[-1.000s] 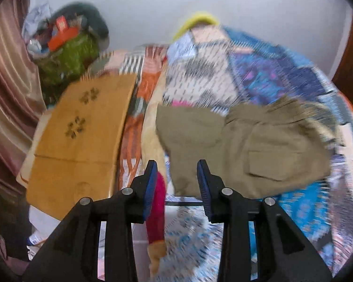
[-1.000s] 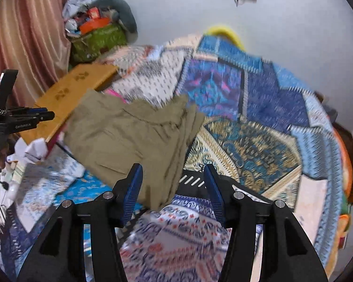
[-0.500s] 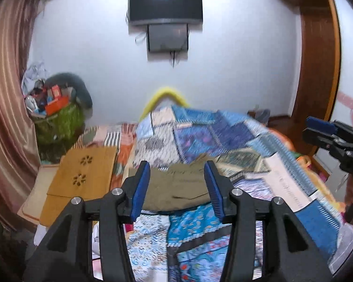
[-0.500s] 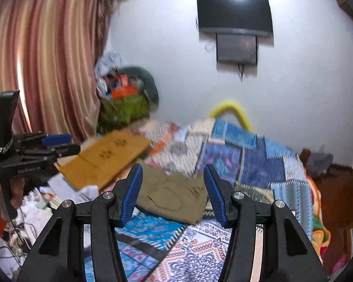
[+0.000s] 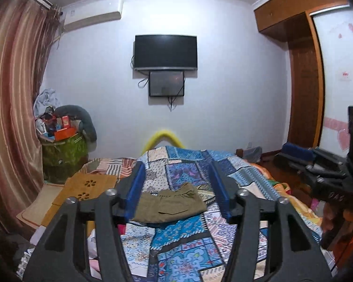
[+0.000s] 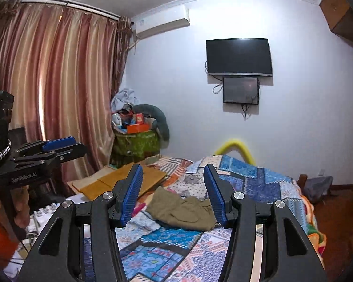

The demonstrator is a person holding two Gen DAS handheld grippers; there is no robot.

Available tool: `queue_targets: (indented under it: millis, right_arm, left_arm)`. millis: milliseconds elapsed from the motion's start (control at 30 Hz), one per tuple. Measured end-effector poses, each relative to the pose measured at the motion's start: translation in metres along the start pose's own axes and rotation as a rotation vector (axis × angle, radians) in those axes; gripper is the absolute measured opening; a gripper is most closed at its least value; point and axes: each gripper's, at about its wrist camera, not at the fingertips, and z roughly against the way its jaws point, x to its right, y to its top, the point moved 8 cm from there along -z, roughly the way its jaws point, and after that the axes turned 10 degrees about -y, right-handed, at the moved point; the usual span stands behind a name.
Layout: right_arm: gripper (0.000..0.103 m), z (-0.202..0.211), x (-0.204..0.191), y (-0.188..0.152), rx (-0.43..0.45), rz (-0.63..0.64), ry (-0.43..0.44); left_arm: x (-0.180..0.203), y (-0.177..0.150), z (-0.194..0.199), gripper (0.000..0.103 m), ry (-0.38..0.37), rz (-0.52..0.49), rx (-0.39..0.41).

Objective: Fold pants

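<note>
The olive pants (image 5: 170, 205) lie folded into a compact bundle on the patchwork quilt (image 5: 188, 169) of the bed, toward its left side, near the tan wooden board (image 6: 120, 181) at the bed's edge; the left tongs (image 5: 177, 185) are spread wide and hold nothing, raised well apart from the cloth; the right tongs (image 6: 174, 191) are likewise wide and empty, off to the right; a dark television (image 5: 166, 51) hangs on the wall behind; striped curtains (image 6: 51, 82) fill the left.
</note>
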Motion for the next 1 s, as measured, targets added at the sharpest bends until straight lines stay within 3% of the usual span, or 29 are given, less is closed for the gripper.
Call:
queue_targets:
  millis: [100, 200, 333, 500, 1000]
  right_arm:
    - [0.062, 0.007, -0.002, -0.007, 0.003, -0.012, -0.011]
    - [0.072, 0.014, -0.005, -0.010, 0.018, -0.017, -0.028]
    - [0.088, 0.017, -0.004, -0.010, 0.023, -0.045, -0.033]
    - [0.103, 0.020, -0.002, -0.012, 0.032, -0.042, -0.086]
    - [0.103, 0.030, -0.001, -0.018, 0.035, -0.057, -0.097]
  left_arm:
    - [0.011, -0.004, 0.010, 0.071, -0.009, -0.011, 0.016]
    - [0.015, -0.007, 0.016, 0.090, 0.009, -0.017, 0.033]
    - [0.015, -0.012, 0.021, 0.103, 0.039, -0.018, 0.053]
    - [0.010, -0.019, 0.019, 0.103, 0.063, -0.006, 0.045]
    - [0.003, -0.025, 0.019, 0.103, 0.061, 0.036, 0.038]
